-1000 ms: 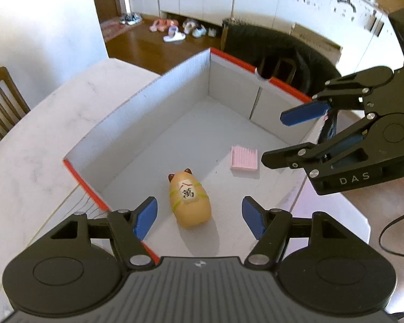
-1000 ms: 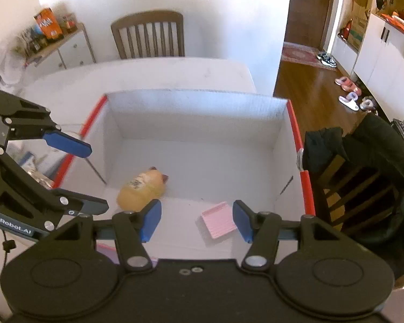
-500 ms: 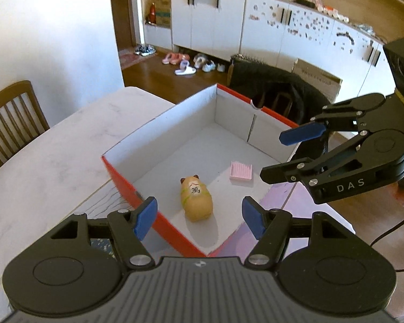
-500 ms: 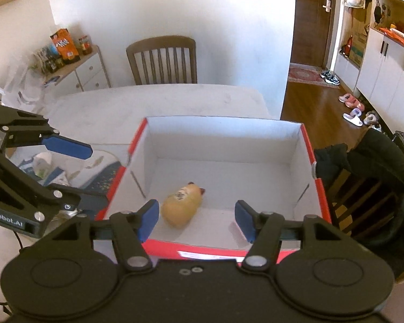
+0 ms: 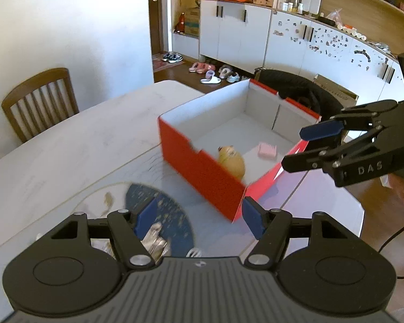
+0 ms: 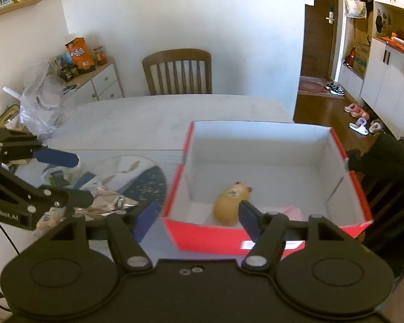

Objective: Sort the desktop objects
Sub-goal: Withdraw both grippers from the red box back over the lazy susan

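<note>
The white marble table (image 5: 67,145) spreads out ahead of my fingers. On it, just beyond my left fingers (image 5: 198,219) and a little to their right, stands the red box (image 5: 202,167) with white inner walls; from my right fingers (image 6: 195,218) it sits straight ahead and rightward. Left of the box, under my left fingers, lies a round blue-and-white mat (image 6: 145,185) with crinkled silver wrappers (image 6: 107,204) on it. Inside the box, near its closest wall, a tan hamster figure (image 5: 233,161) rests, and just to its right a small pink ridged piece (image 5: 267,150). Both my pairs of fingers are spread wide and hold nothing, hovering above the table.
</note>
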### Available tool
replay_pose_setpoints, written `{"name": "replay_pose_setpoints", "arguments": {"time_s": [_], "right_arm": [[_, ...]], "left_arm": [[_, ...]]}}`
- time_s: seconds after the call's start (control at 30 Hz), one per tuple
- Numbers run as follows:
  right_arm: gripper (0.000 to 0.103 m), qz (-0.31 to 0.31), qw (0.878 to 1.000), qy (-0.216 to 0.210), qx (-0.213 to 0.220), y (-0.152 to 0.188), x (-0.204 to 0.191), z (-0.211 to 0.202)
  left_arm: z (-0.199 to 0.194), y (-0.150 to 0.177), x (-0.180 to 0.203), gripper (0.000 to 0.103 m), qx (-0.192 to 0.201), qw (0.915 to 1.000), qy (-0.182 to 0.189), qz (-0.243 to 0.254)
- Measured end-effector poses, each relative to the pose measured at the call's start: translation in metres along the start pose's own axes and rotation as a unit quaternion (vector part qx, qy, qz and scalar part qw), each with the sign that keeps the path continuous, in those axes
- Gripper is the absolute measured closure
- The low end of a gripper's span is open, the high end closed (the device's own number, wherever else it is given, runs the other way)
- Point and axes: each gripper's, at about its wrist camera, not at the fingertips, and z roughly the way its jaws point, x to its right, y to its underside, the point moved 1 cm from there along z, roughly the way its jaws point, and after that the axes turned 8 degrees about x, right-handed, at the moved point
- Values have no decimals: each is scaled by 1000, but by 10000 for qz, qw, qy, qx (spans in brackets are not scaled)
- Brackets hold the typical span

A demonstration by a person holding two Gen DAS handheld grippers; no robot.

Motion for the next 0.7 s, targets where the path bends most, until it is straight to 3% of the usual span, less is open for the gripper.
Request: {"name": "replay_pose_setpoints", "arguments": {"time_s": [0.33, 0.7], "right_arm": [[29, -125, 9998, -44, 118, 13, -58, 1], [18, -123, 9999, 108, 47, 48, -100, 27]], "left_arm": [[-36, 41, -33, 34, 93, 9998, -165, -31], [-55, 89, -71, 17, 28, 9993, -361, -121]]}}
